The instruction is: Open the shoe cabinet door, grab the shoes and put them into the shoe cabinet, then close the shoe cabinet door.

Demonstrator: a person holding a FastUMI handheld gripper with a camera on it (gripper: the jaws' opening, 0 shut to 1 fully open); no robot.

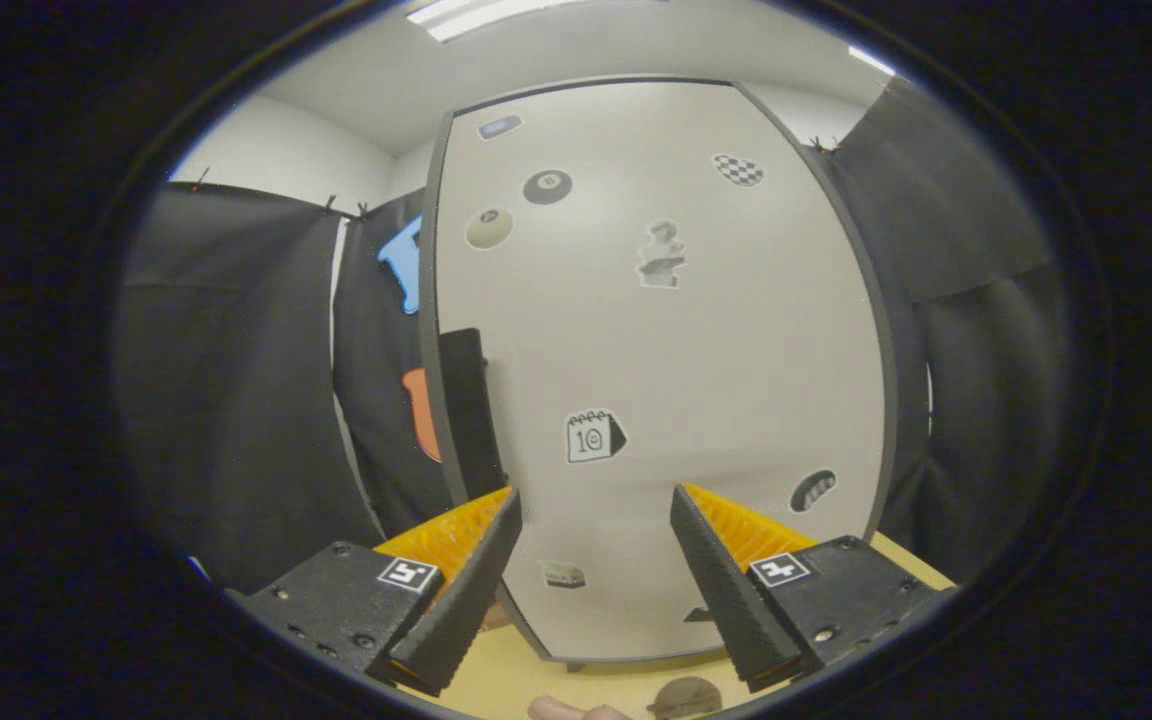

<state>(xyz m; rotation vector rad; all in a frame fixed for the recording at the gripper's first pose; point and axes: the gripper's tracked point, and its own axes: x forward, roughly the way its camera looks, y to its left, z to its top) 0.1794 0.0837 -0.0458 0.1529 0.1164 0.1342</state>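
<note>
Gripper view: the gripper (596, 520) has its two fingers spread wide, with nothing between them but the face of the cabinet ahead. The tall pale grey shoe cabinet door with a dark edge (656, 350) fills the middle of the frame and looks closed, standing upright on a light wooden floor (536, 680) that shows as a strip along the bottom centre.

Small stickers dot the door: a black billiard-ball sticker (547, 187) and a cream ball sticker (488, 228) at upper left, a checkered oval sticker (739, 169) at upper right, a grey figure sticker (662, 255) near the centre, a calendar sticker (593, 436) just above the gap between the fingers, and a dark oval sticker (813, 490) above the right finger. A small grey sticker (563, 574) sits low on the door between the fingers.

Black cloth walls (236, 400) hang at the left and right of the frame. At the very bottom centre a fingertip (561, 710) and a round dark object (686, 697) show; what that object is cannot be told.
</note>
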